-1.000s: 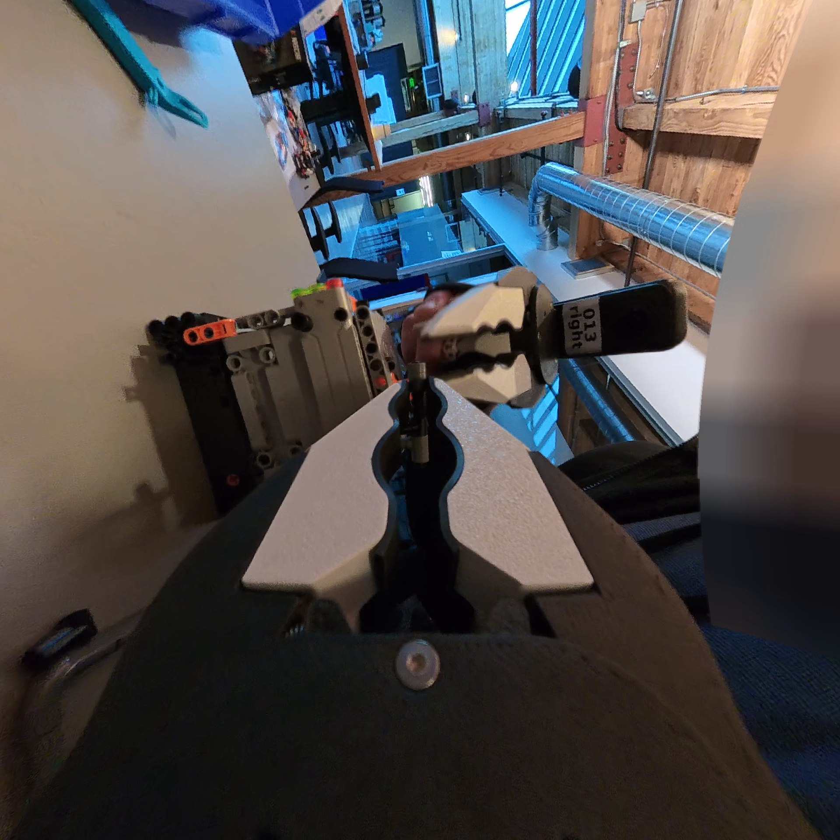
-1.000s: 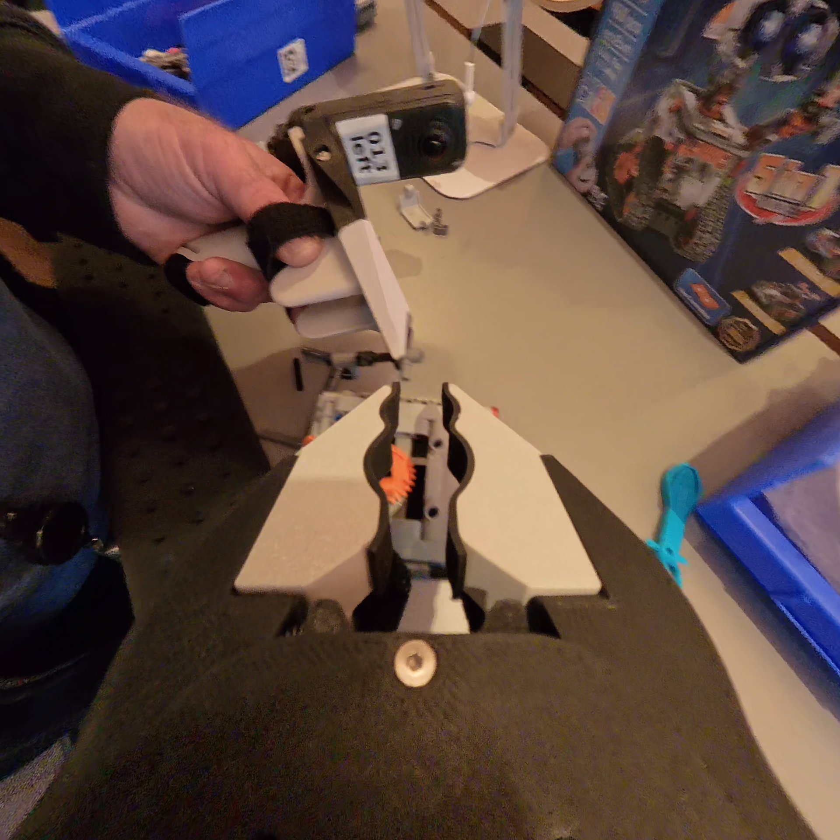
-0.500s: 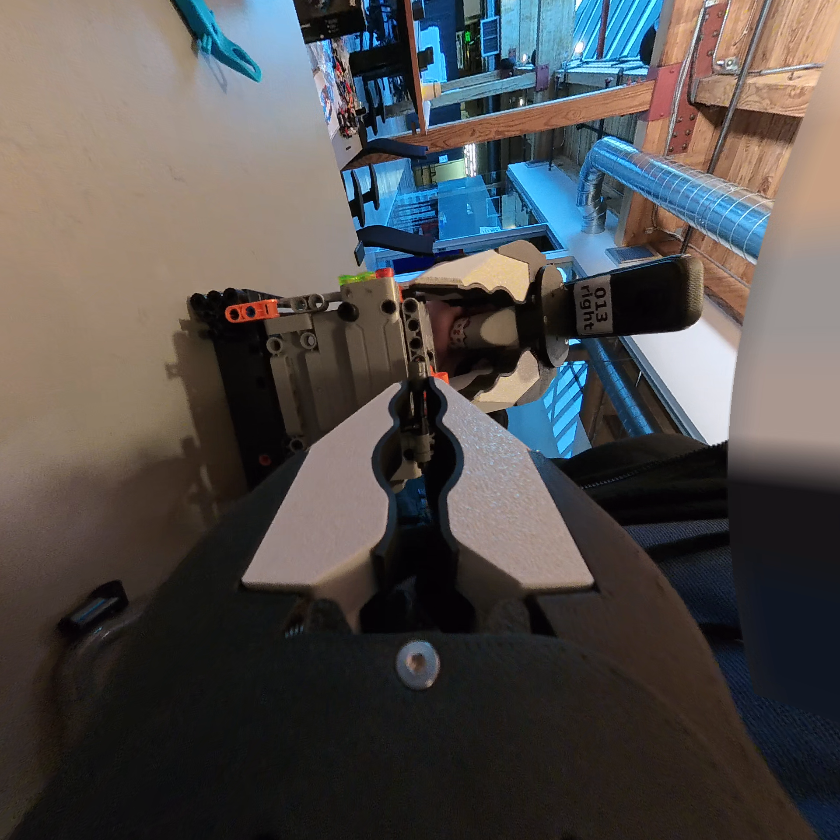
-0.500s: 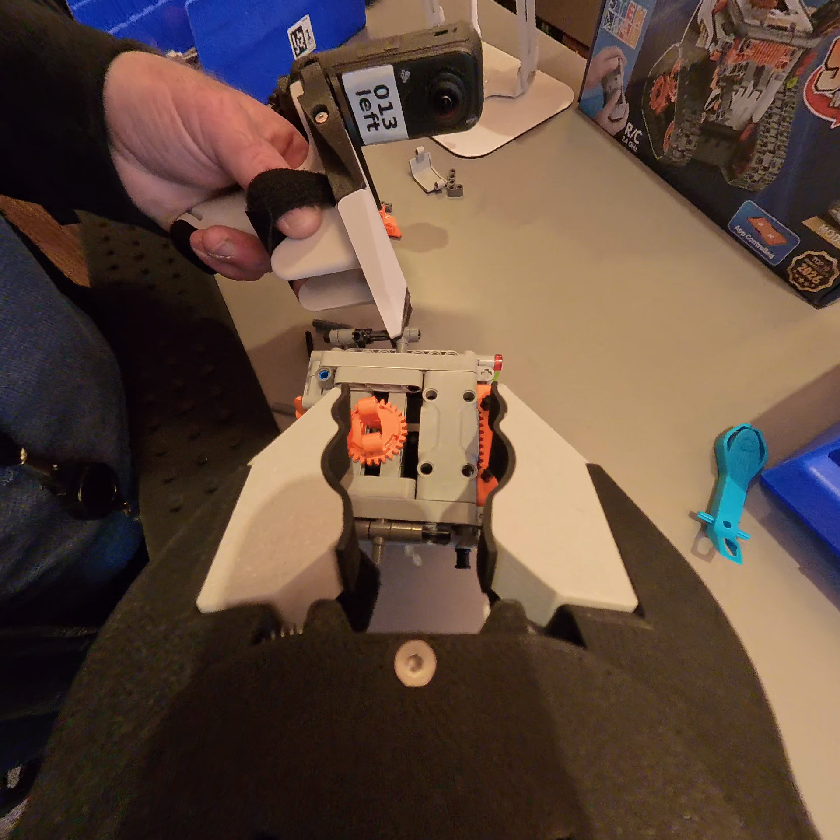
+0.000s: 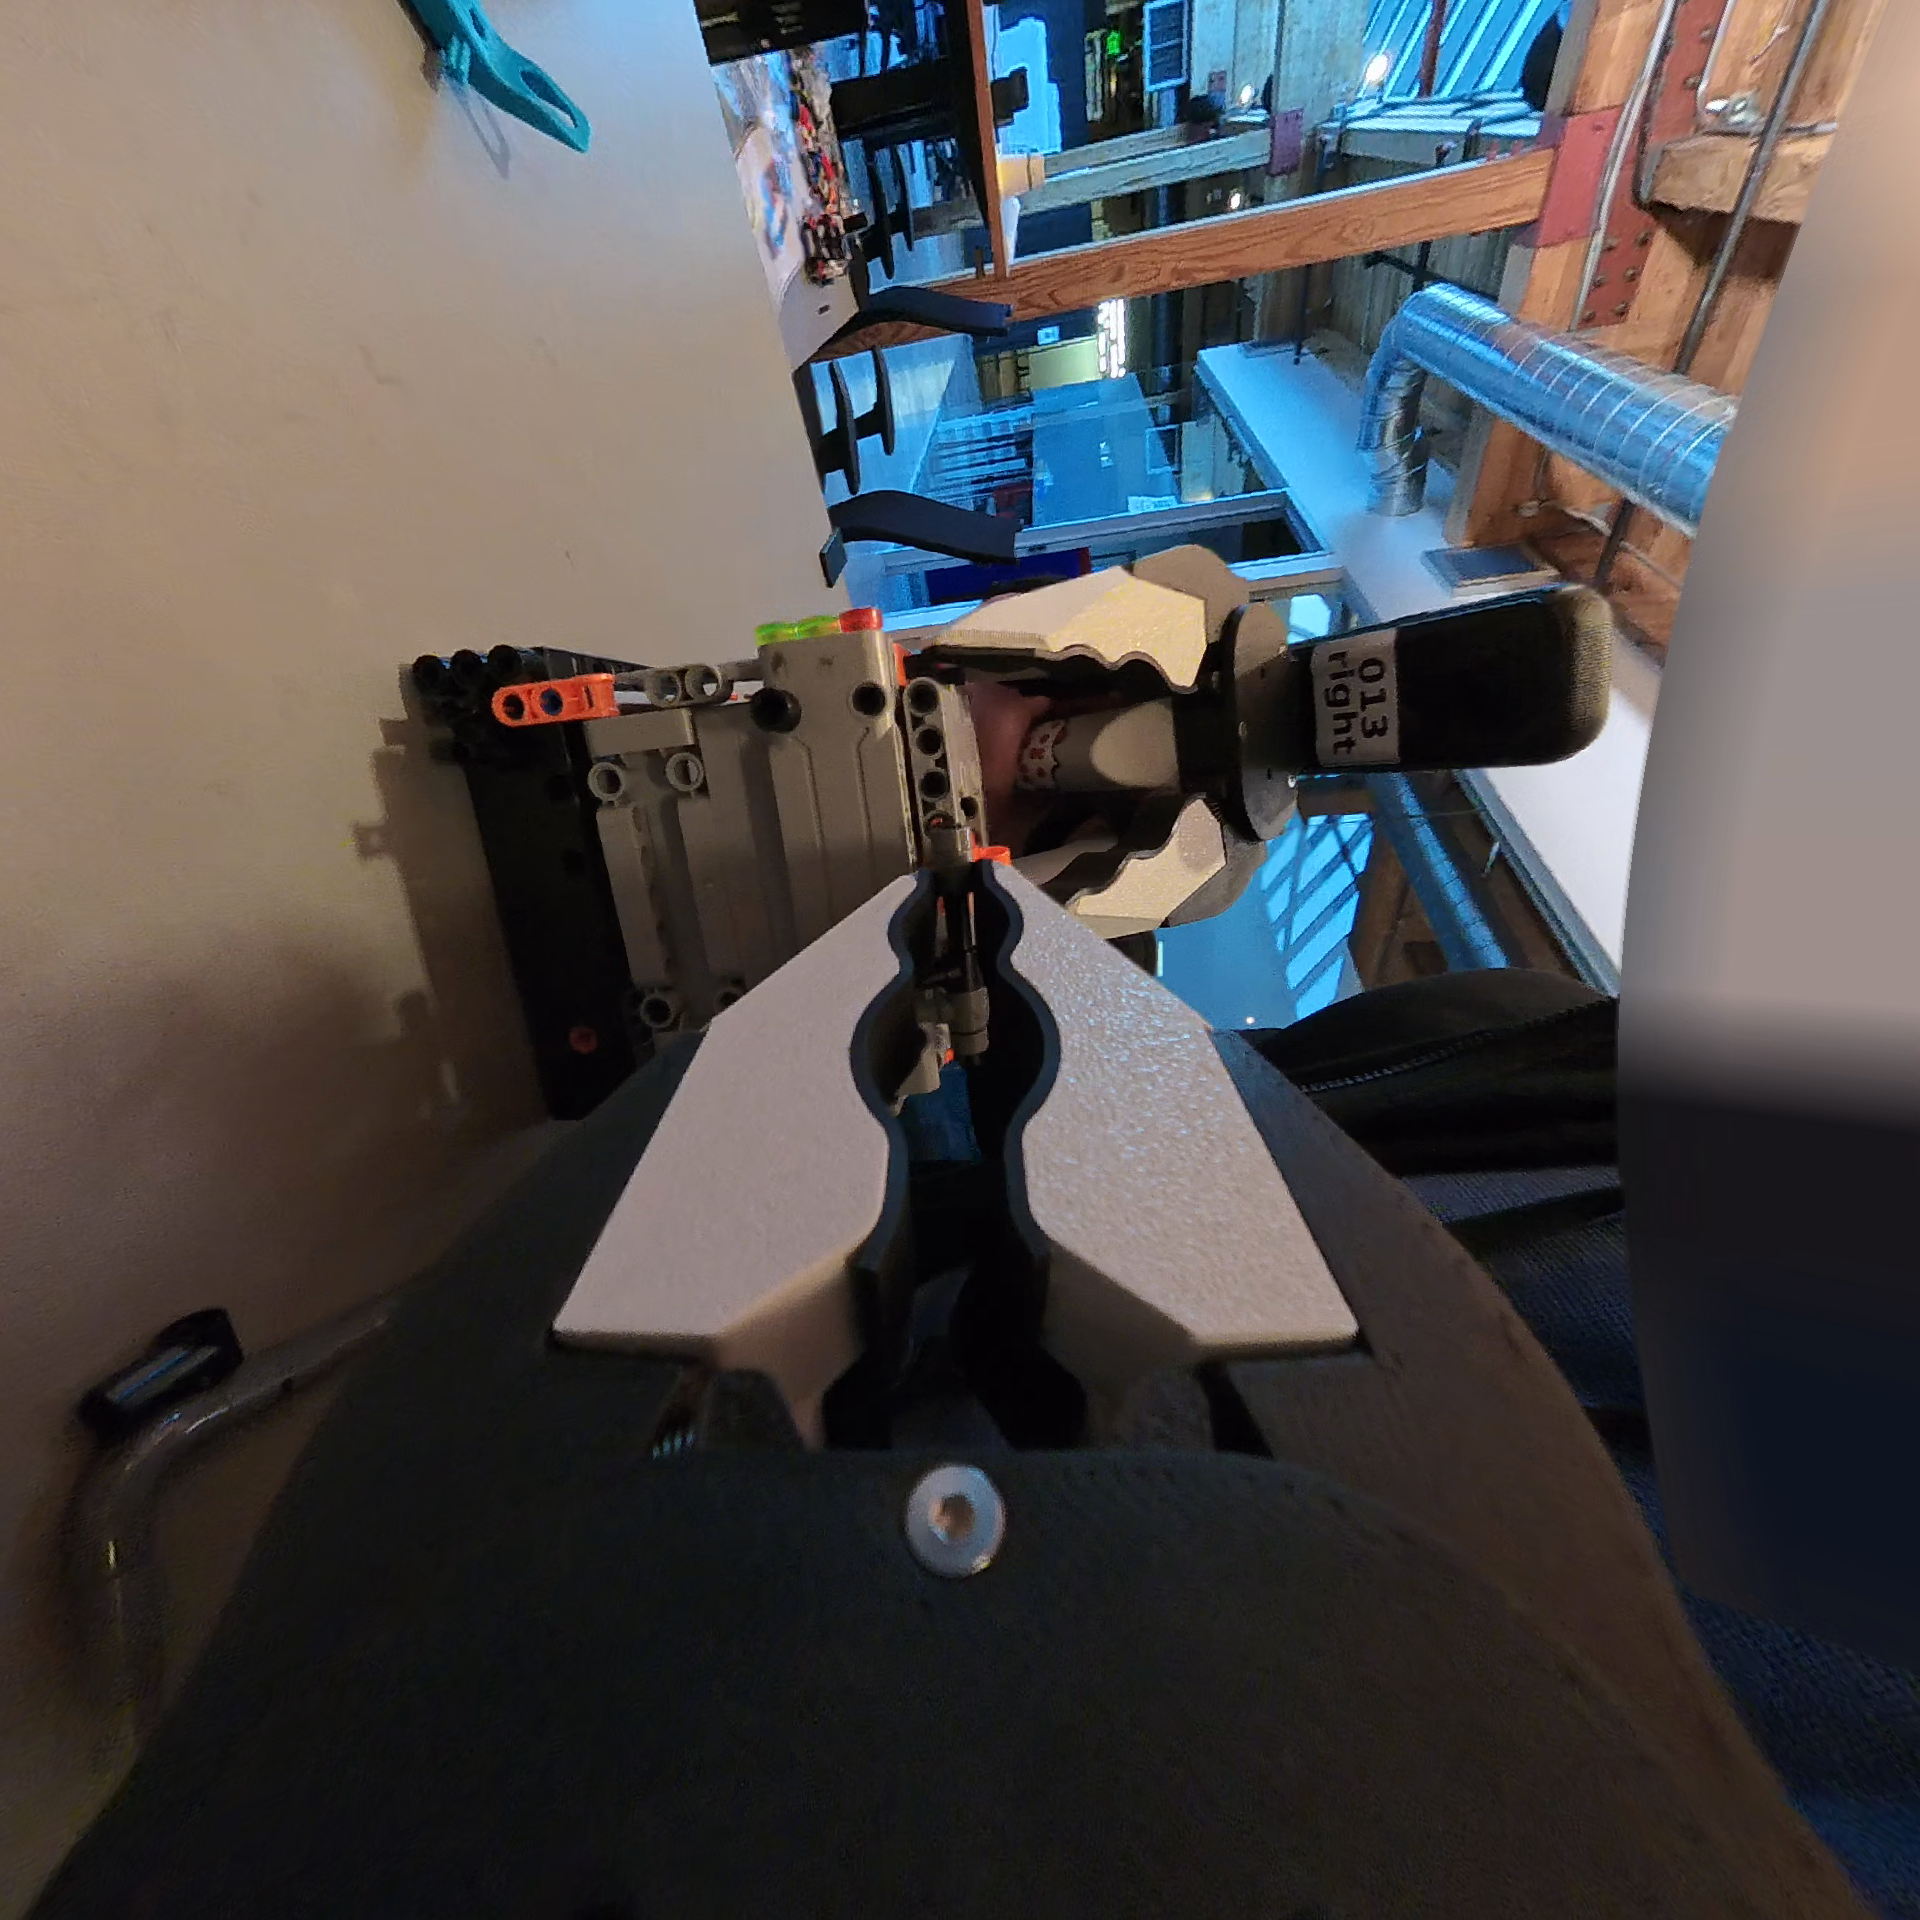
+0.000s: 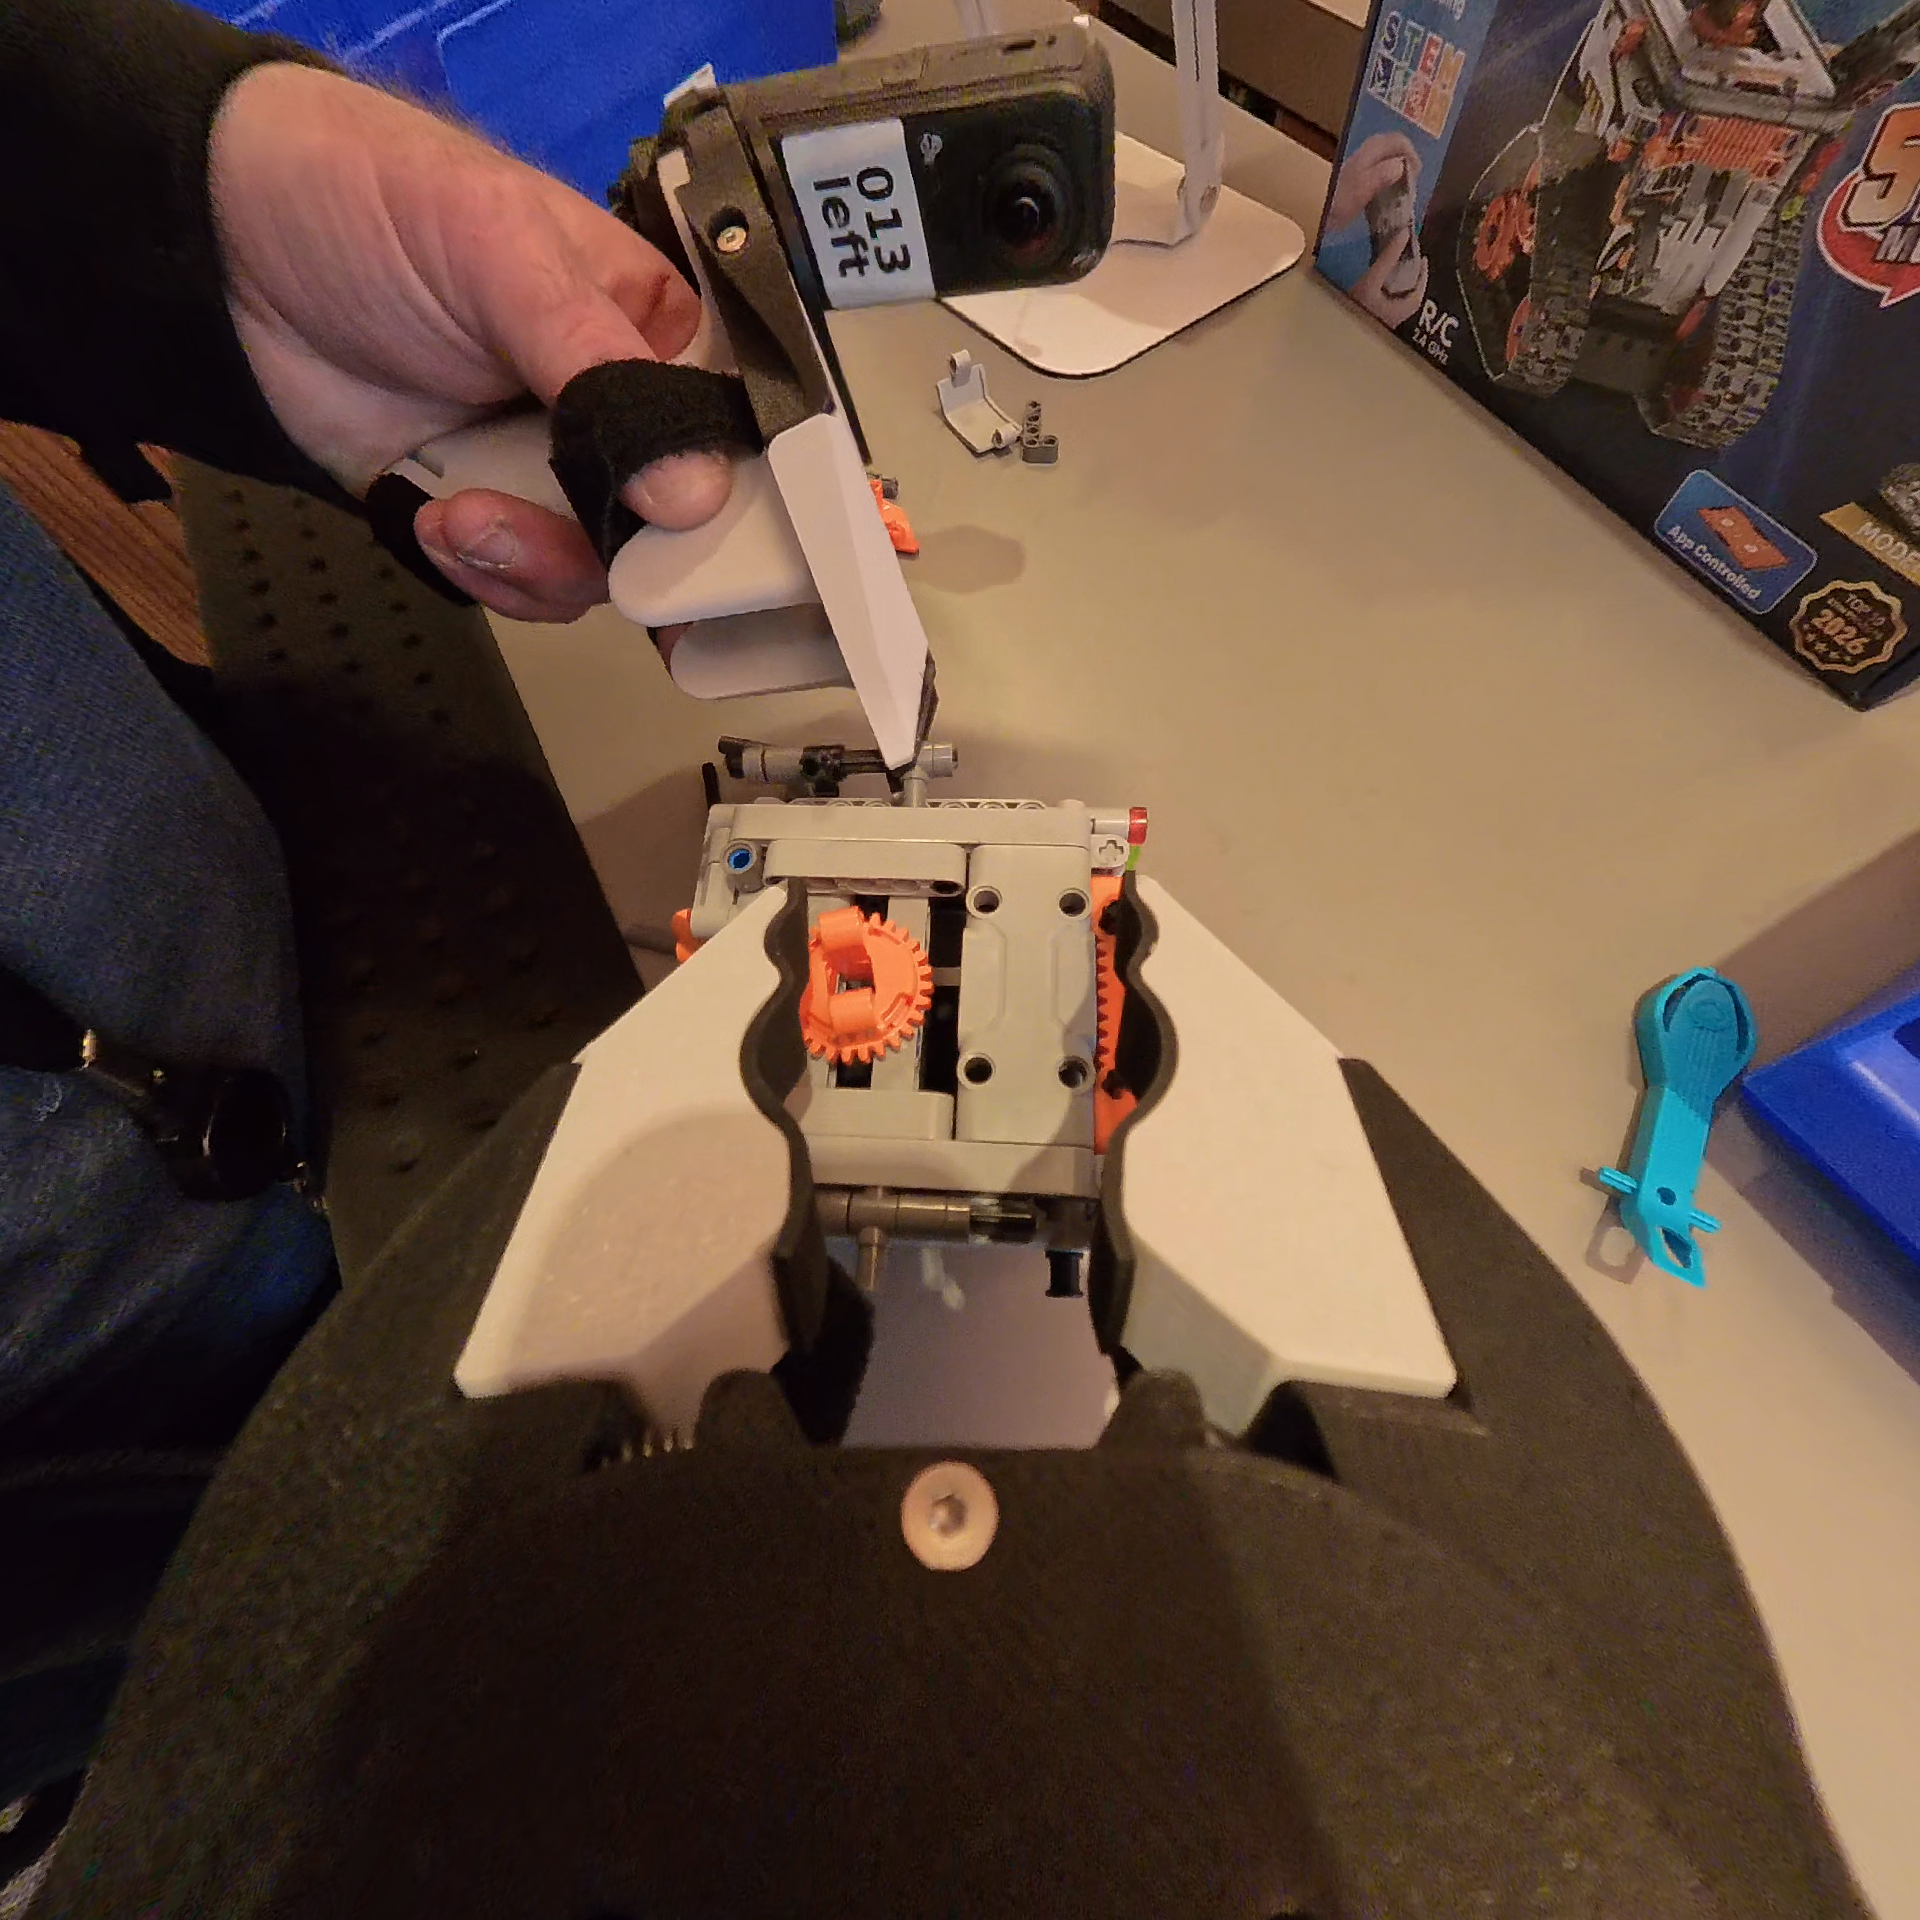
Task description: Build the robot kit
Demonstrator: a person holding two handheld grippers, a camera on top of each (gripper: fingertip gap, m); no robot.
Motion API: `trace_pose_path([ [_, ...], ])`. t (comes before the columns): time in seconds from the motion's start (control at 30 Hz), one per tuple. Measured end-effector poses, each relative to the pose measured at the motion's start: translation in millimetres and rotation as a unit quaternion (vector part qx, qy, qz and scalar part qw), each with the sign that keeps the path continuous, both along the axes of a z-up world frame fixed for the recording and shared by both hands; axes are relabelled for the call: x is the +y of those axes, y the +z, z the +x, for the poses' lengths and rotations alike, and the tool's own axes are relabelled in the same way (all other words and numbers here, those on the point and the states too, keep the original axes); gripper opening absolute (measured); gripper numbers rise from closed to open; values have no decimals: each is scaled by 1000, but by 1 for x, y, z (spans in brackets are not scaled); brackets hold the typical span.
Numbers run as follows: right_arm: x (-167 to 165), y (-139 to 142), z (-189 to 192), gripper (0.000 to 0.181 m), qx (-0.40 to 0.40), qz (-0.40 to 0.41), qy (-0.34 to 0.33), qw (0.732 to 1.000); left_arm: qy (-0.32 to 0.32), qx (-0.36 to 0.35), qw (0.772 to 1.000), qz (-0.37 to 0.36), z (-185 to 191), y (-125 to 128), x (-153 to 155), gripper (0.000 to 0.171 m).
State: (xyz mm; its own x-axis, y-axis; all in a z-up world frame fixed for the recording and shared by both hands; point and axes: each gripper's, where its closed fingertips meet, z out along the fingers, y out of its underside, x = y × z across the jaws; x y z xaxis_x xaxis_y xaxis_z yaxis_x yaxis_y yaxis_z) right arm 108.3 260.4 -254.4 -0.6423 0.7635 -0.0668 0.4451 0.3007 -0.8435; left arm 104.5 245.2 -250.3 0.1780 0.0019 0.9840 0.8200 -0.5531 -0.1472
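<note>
Right gripper [image 6: 956, 1049] had widened and clamped the grey-and-orange gear assembly [image 6: 935, 997]; beyond it, left gripper [image 5: 951, 935] stayed pinched on the thin axle piece [image 6: 831, 764].

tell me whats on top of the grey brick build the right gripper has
A thin grey-and-black axle piece lies along the build's far edge, pinched by the shut left gripper. The right gripper grips the build's sides. Whether the axle is plugged in is hidden.

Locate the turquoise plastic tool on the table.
In the right wrist view the turquoise plastic tool lies flat on the table, right of the right hand-held gripper, beside the blue bin.
</note>
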Motion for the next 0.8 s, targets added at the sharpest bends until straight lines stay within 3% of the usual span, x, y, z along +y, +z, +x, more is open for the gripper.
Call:
trace_pose_path([
  [0.8,-2,2,3,49,13,-18,10,1000,-84,-31,996,-25,8,1,-4,5],
])
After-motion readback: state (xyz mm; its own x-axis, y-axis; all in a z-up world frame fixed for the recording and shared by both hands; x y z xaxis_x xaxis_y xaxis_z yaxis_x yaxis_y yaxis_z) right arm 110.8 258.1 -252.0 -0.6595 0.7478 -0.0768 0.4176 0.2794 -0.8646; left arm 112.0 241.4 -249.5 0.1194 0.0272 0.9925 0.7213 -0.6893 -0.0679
